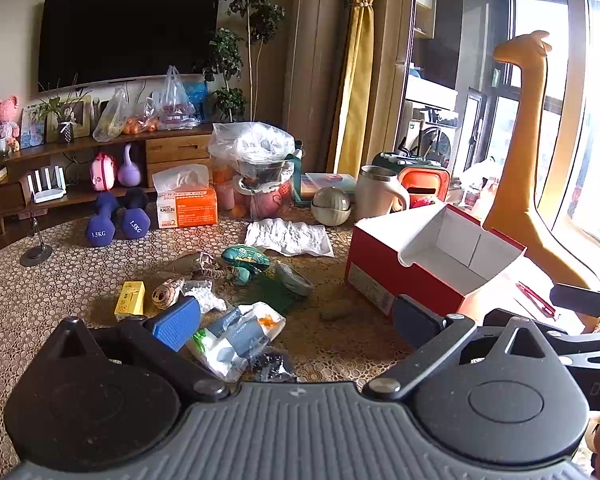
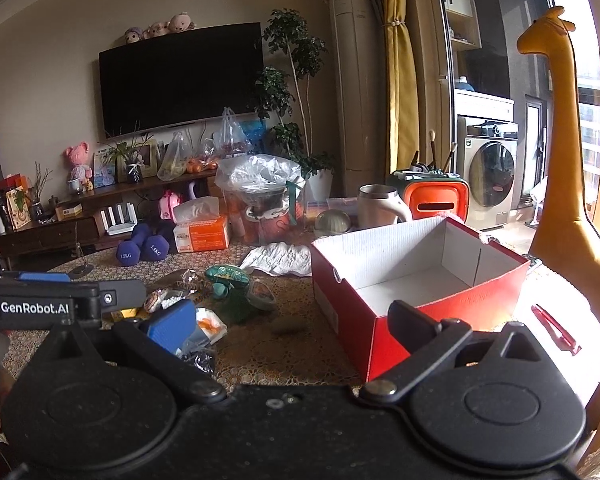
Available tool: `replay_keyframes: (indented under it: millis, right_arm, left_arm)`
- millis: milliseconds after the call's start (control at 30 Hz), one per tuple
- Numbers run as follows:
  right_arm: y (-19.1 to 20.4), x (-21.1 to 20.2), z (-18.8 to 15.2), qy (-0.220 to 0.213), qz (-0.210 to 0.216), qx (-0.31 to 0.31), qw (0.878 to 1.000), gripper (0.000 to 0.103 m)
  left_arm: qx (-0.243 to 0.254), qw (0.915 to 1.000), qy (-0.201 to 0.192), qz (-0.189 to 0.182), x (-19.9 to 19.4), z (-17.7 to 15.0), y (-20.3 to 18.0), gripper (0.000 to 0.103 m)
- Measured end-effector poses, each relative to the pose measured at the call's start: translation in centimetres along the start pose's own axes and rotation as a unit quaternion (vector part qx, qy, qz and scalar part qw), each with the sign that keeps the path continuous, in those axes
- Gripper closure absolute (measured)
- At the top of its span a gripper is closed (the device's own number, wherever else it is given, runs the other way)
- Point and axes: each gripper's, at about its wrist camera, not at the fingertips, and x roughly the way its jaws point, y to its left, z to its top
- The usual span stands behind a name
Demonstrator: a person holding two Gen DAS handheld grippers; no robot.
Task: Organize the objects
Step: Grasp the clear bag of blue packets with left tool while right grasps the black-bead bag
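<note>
Two blue dumbbells [image 1: 116, 220] sit beside one orange tissue box [image 1: 186, 210]. One red box [image 2: 416, 276], one mug [image 1: 378, 194], one red pen [image 2: 554, 328].

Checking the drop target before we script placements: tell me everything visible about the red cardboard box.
The red cardboard shoebox-style box has glossy red outer walls and a white, lightly ribbed inside. It is open at the top, with no lid in view, and looks empty. A white label sits low on one end wall. It stands upright on the patterned brown table covering, to the right of the clutter. A red pen lies apart on its right. The cream steel mug stands behind it. Neither gripper touches it.
</note>
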Motion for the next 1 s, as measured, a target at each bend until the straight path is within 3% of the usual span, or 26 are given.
replay_keyframes:
  millis: [233, 467, 700, 1000]
  right_arm:
    - [0.4, 2.9, 0.5, 0.052, 0.041, -0.033, 0.997, 0.001]
    - [2.0, 6.8, 0.2, 0.090, 0.101, -0.098, 0.986, 0.001]
    - [3.4, 11.0, -0.6, 0.134, 0.141, -0.131, 0.972, 0.006]
    - [5.5, 16.1, -3.5, 0.175, 0.173, -0.145, 0.959, 0.010]
  left_arm:
    - [0.023, 0.9997, 0.007, 0.004, 2.8, 0.7, 2.3, 0.000]
    - [0.014, 0.9986, 0.046, 0.024, 7.4, 0.2, 5.9, 0.000]
    - [0.026, 0.9970, 0.072, -0.010, 11.4, -0.7, 7.1, 0.000]
    - [0.050, 0.9929, 0.106, -0.017, 16.0, -2.2, 6.9, 0.007]
